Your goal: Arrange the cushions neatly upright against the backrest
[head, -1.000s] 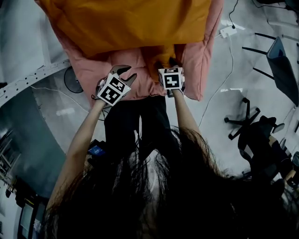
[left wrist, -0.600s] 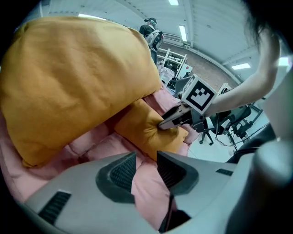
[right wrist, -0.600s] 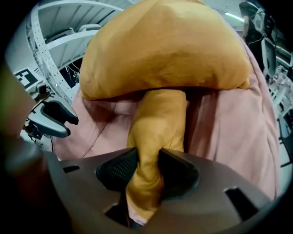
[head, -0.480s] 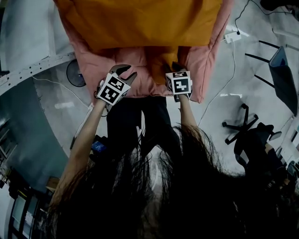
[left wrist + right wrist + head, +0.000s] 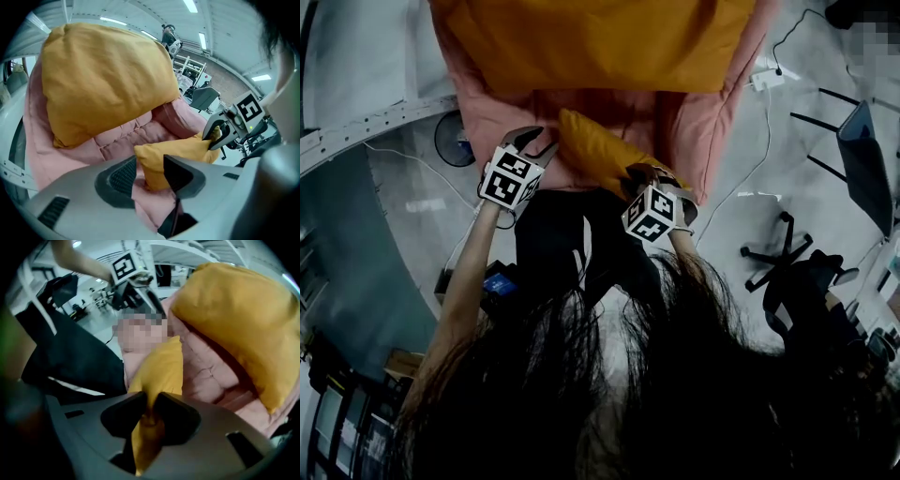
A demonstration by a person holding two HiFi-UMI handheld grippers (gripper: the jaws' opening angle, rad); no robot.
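A large orange cushion (image 5: 591, 42) leans upright against the backrest of the pink padded armchair (image 5: 694, 122). A small orange cushion (image 5: 600, 155) lies slanted across the seat. My right gripper (image 5: 642, 176) is shut on its near corner; the jaws have just been closing, and orange fabric is pinched between the pads (image 5: 151, 411). My left gripper (image 5: 534, 142) hovers at the seat's front left. Its jaws have just been opening and now stand apart (image 5: 150, 172), with the small cushion's (image 5: 173, 152) free end and pink fabric showing in the gap. From there the right gripper (image 5: 218, 136) shows clamped on the far corner.
My dark trousers (image 5: 572, 244) stand right against the chair's front edge. A round fan (image 5: 450, 141) sits on the floor to the left. At the right are a power strip with cable (image 5: 764, 80) and an office chair (image 5: 787, 248).
The right gripper closed on the small cushion's corner, rolled, and pulled it toward me and to the right, lifting it off the seat. The left gripper drifted slightly left and its jaws widened.
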